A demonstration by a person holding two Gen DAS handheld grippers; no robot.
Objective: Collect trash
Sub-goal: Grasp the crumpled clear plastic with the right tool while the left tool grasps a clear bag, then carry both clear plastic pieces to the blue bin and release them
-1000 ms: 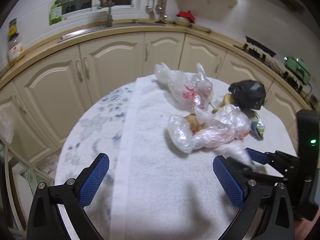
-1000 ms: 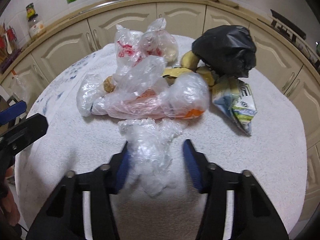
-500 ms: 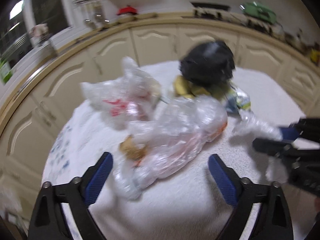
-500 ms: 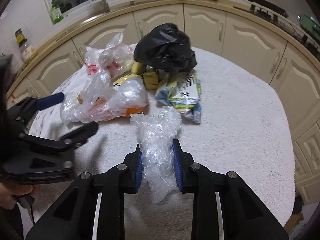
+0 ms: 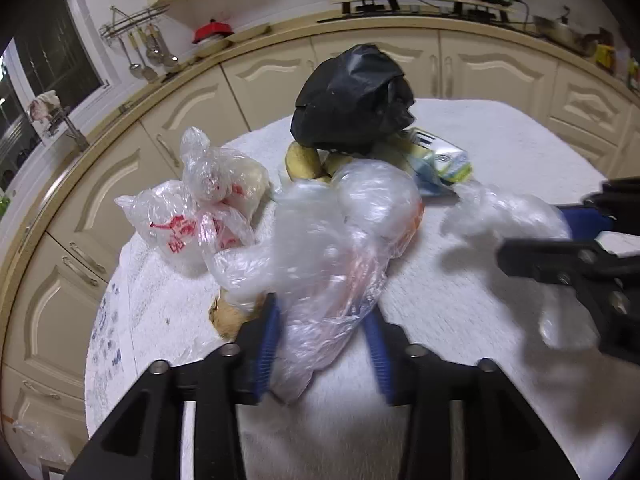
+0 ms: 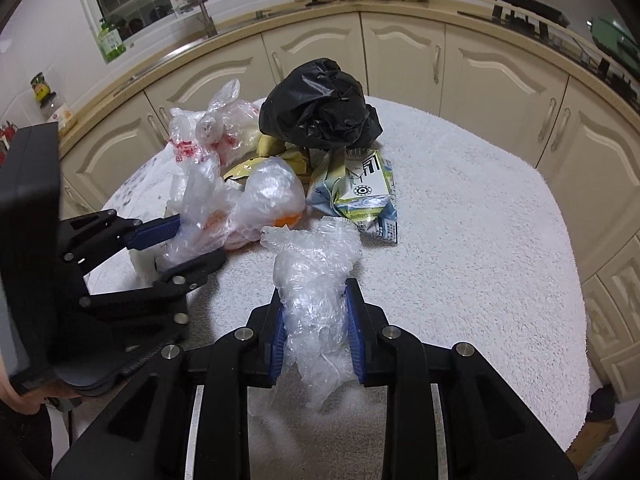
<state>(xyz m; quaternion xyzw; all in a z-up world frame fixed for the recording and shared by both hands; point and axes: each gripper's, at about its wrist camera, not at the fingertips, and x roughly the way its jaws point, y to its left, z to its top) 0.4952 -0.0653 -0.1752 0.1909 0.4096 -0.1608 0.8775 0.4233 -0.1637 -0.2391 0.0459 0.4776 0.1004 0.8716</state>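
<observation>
Trash sits heaped on a white towel-covered table [image 6: 472, 216] just ahead of 2 hand-held grippers. Between the blue pads of the left gripper [image 5: 322, 342] lies a clear bag [image 5: 340, 240] with something orange inside and a brown lump at its near end; the jaws have just been closing from wide open and now pinch the bag's tail. Beyond it, away from the fingertips, lie a knotted red-printed bag [image 5: 192, 216] with pale contents, yellow peels [image 5: 302, 160], a flattened drink carton [image 6: 360, 196] and a tied black bag [image 6: 320, 112] whose contents cannot be seen. The right gripper [image 6: 318, 328] is clamped on crumpled clear plastic wrap [image 6: 316, 276], which rises past its fingertips and hangs down behind them. A second ago the left jaws stood spread over bare towel, short of the heap, and the right jaws were only partly closed around the wrap; half a second ago the right was already clamped. The left wrist view shows the brown lump beside its left pad and, far to the right of its jaws, the right gripper side-on with the wrap. The right wrist view alone shows the carton's printed face and a person's hand [image 6: 18, 394] under the left tool's body, at its own lower left.
</observation>
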